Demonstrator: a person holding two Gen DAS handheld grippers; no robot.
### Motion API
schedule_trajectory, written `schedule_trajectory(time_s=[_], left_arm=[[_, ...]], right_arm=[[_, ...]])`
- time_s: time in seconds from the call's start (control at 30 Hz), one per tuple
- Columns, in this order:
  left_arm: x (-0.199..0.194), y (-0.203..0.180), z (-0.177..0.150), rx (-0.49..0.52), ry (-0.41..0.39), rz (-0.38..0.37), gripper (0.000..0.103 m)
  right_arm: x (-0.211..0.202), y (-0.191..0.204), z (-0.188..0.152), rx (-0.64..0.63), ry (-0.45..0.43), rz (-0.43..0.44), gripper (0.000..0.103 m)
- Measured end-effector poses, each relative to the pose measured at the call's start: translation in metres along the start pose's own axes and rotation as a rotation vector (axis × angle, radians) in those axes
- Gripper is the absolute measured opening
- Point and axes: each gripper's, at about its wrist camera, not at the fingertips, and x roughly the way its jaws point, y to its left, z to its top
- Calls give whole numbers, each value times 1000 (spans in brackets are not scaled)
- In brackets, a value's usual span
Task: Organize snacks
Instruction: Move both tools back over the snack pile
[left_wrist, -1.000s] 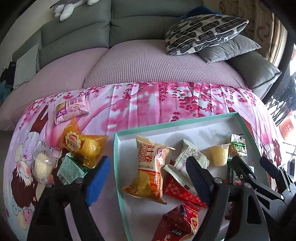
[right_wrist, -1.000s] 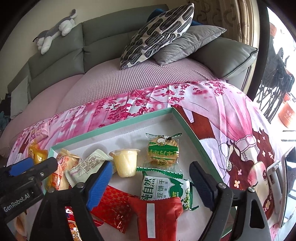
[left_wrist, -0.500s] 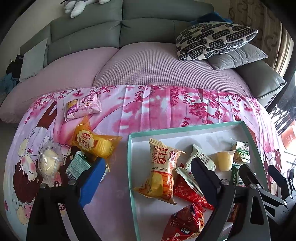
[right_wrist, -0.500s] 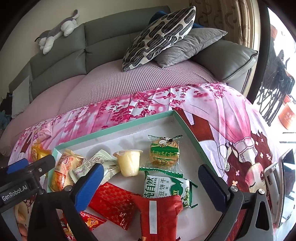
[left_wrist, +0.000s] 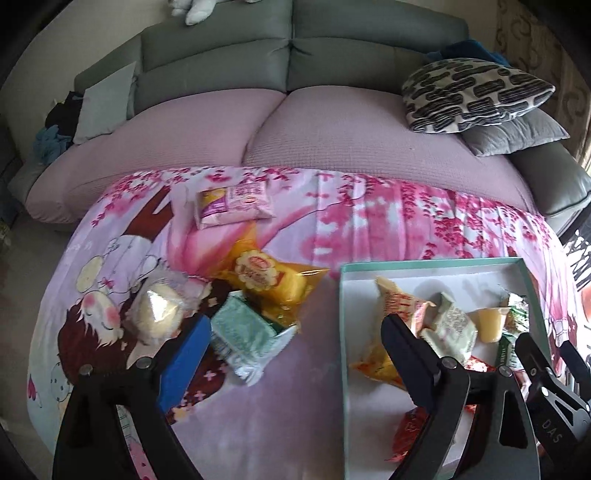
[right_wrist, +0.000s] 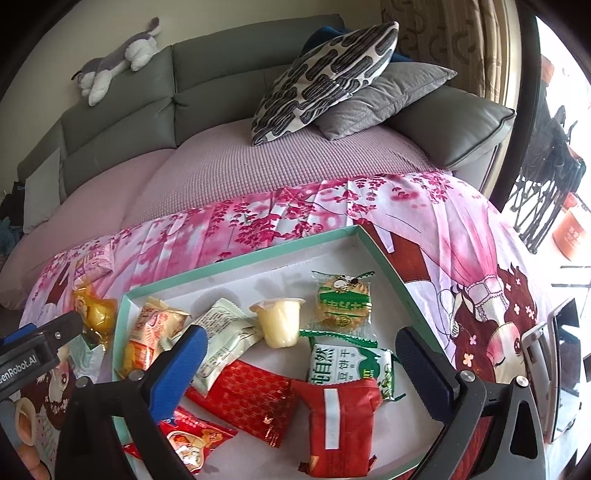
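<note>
A white tray with a teal rim (right_wrist: 236, 258) holds several snacks, among them a jelly cup (right_wrist: 279, 325), a green cookie (right_wrist: 343, 302) and a red pack (right_wrist: 340, 424). My right gripper (right_wrist: 299, 343) hangs open above them with nothing between its fingers. Left of the tray (left_wrist: 424, 263), on the pink cloth, lie a pale green packet (left_wrist: 243, 332), a yellow packet (left_wrist: 269, 280), a clear-wrapped bun (left_wrist: 157, 314) and a pink packet (left_wrist: 236, 201). My left gripper (left_wrist: 295, 332) is open and empty above the green packet, between the loose snacks and the tray's left rim.
A grey sofa with a mauve seat cover (left_wrist: 332, 125) runs behind the table. A patterned pillow (right_wrist: 321, 77) and a plush toy (right_wrist: 114, 66) rest on it. A dark flat device (right_wrist: 561, 365) lies at the cloth's right edge.
My left gripper has moved left, from over the tray to over the loose snacks beside it. Both pairs of jaws stand wider than before, and the right gripper has risen a little.
</note>
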Motion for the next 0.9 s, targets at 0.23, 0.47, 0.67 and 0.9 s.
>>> schedule_trajectory(time_s=[0.23, 0.47, 0.67, 0.9], left_arm=[[2, 42, -5, -41, 27, 62, 93], [7, 95, -15, -136, 59, 117, 93], [9, 137, -18, -226, 63, 112, 93], [25, 169, -18, -279, 85, 71, 93]], right_arm=[[-2, 37, -4, -69, 24, 43, 103], [-5, 80, -14, -138, 30, 96, 103], [-7, 116, -24, -198, 30, 155, 103], [-11, 156, -31, -266, 15, 220, 101]])
